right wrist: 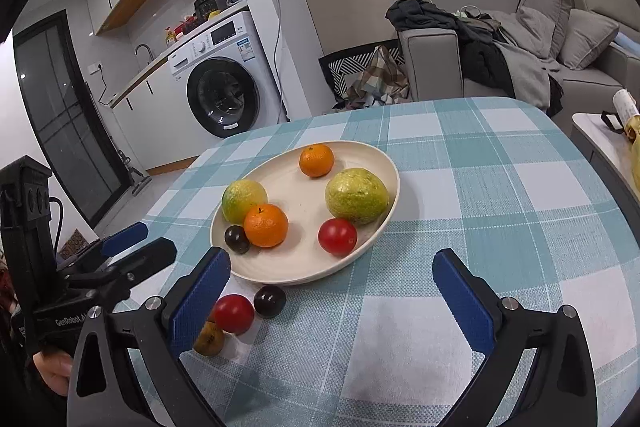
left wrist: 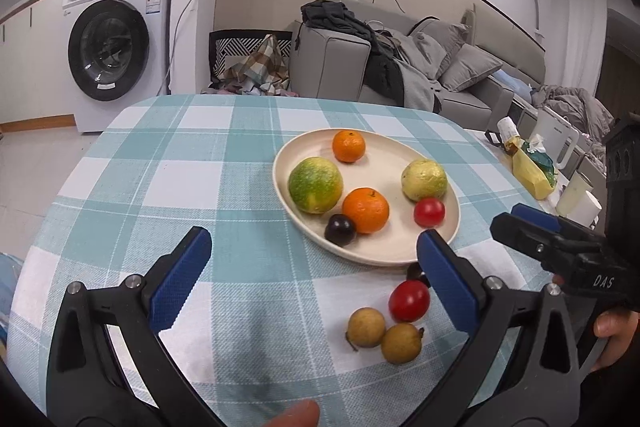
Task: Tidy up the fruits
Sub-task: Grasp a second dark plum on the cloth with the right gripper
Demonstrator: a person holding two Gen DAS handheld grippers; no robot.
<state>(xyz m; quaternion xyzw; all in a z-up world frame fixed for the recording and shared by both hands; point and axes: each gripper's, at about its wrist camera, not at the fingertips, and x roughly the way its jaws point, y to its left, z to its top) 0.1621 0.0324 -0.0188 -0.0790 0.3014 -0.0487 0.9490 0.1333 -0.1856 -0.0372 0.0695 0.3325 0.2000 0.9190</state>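
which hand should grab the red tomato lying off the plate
Left, probably. The tomato lies just inside the open left tongs, beside the right-hand pad. The right tongs are open too, but it sits outside their left pad.

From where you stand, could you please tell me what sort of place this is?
Most likely a small open-plan flat, kitchen corner and lounge in one room: a white front-loading washing machine under a counter, a grey fabric sofa piled with clothes, and a table in a teal-and-white checked cloth.
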